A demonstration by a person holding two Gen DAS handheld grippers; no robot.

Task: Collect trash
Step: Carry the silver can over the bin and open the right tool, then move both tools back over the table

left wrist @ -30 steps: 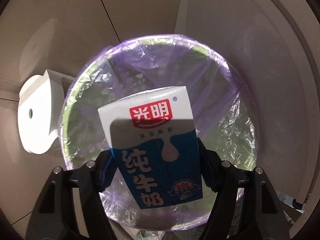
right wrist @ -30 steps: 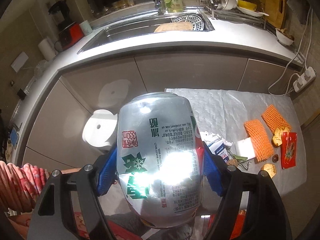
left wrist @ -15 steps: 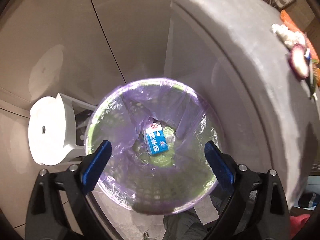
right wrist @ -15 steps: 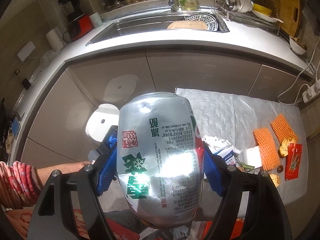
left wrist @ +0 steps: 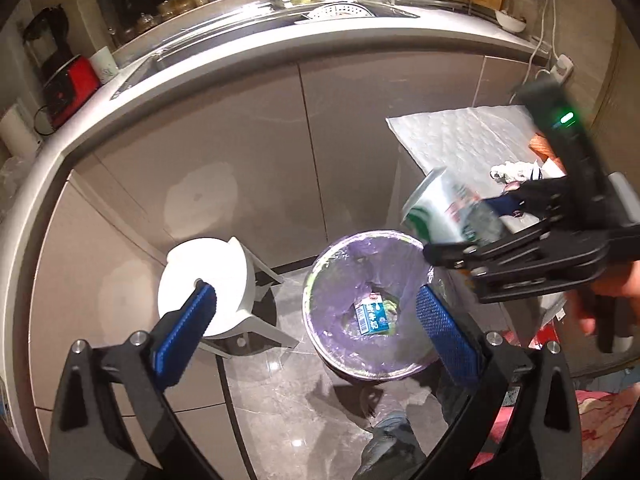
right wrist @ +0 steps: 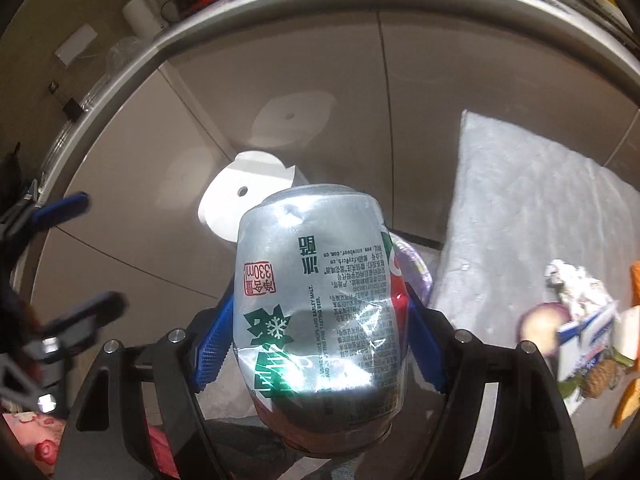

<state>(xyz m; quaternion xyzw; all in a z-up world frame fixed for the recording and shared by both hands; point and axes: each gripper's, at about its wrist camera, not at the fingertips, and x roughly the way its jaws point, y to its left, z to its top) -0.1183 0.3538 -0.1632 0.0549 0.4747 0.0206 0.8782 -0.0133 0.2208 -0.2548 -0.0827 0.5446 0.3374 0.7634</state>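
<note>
A round bin with a purple liner (left wrist: 320, 312) stands on the floor below my left gripper (left wrist: 316, 328), which is open and empty. A blue-and-white milk carton (left wrist: 372, 314) lies at the bottom of the bin. My right gripper (right wrist: 318, 332) is shut on a dented silver and green beer can (right wrist: 320, 304). In the left wrist view the can (left wrist: 444, 216) hangs just above the bin's right rim, held by the right gripper (left wrist: 476, 228). More trash (right wrist: 580, 320) lies on the white-covered table (right wrist: 520, 200) at the right.
A white plastic stool (left wrist: 208, 280) stands left of the bin. Grey cabinet doors (left wrist: 240, 160) and a curved counter with a sink (left wrist: 340, 12) rise behind. A person's legs and red patterned fabric (left wrist: 600, 412) are at the lower right.
My left gripper opened and let the milk carton fall into the bin, then rose away from it. My right gripper carried the can leftward to just above the bin's rim.
</note>
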